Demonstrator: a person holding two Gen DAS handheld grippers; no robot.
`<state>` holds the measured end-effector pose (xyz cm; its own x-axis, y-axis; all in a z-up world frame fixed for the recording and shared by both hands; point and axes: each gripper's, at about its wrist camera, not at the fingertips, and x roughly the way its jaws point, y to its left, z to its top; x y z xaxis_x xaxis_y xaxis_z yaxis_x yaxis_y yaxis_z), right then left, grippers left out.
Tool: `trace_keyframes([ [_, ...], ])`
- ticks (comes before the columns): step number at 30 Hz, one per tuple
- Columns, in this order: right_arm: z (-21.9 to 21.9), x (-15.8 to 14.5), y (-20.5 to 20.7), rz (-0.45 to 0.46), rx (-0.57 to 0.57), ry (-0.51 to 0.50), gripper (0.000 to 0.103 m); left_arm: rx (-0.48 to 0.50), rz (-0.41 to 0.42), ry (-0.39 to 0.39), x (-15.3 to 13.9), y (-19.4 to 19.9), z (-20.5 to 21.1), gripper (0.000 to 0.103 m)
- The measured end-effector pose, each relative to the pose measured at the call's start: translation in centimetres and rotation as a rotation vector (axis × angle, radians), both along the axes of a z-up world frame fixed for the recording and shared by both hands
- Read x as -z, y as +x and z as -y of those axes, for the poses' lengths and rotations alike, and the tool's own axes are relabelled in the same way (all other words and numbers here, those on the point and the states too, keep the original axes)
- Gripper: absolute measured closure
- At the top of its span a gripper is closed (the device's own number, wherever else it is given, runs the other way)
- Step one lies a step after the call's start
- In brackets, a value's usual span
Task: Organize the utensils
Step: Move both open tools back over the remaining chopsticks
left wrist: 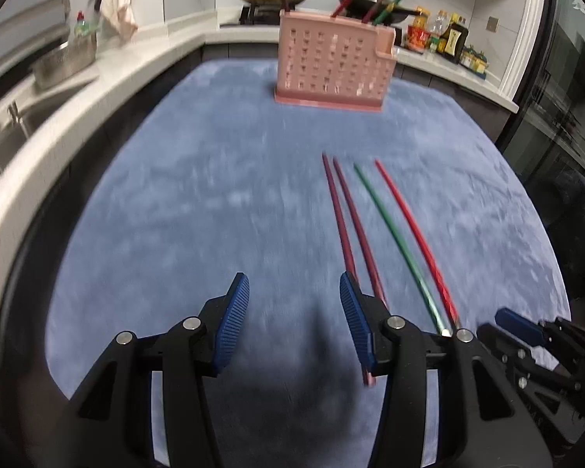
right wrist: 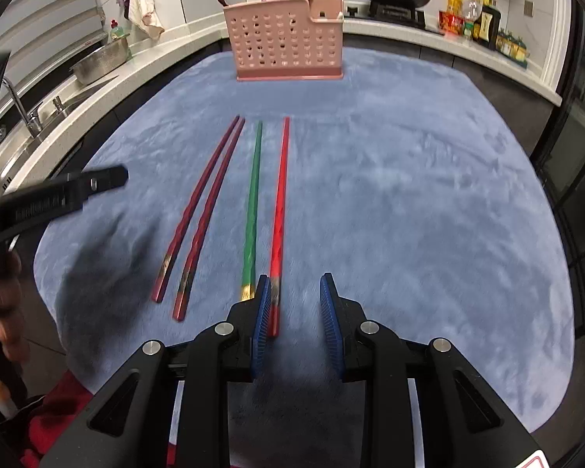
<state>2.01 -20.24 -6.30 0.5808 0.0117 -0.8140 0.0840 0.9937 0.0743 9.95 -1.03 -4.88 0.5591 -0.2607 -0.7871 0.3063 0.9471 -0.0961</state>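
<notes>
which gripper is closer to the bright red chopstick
Right. The right gripper is open at the red chopstick's near end, which lies between its fingers. The left gripper is open farther left, beside the two maroon chopsticks.

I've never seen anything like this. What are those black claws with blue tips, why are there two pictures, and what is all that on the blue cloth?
There is no robot here: a person holds a two-finger tool in each hand, each with a camera looking forward along its fingers. One picture comes from the left gripper, the other from the right gripper. The blue parts are ribbed rubber pads. Both grippers are open and hold nothing.

On the blue fuzzy cloth lie four chopsticks: two dark maroon chopsticks, one green chopstick and one bright red chopstick. Behind them stands a pink perforated plastic utensil holder with a few chopsticks already in it. The red one's near end lies between the right gripper's fingers, beside its left pad, so it will probably be picked up next.
</notes>
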Motion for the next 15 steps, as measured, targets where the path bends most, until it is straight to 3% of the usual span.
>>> trace_keyframes([
  [15, 0.0, 1.7, 0.6, -0.031, 0.012, 0.045, 0.076, 0.014, -0.071, 0.015, 2.8, -2.0, 0.0, 0.052],
])
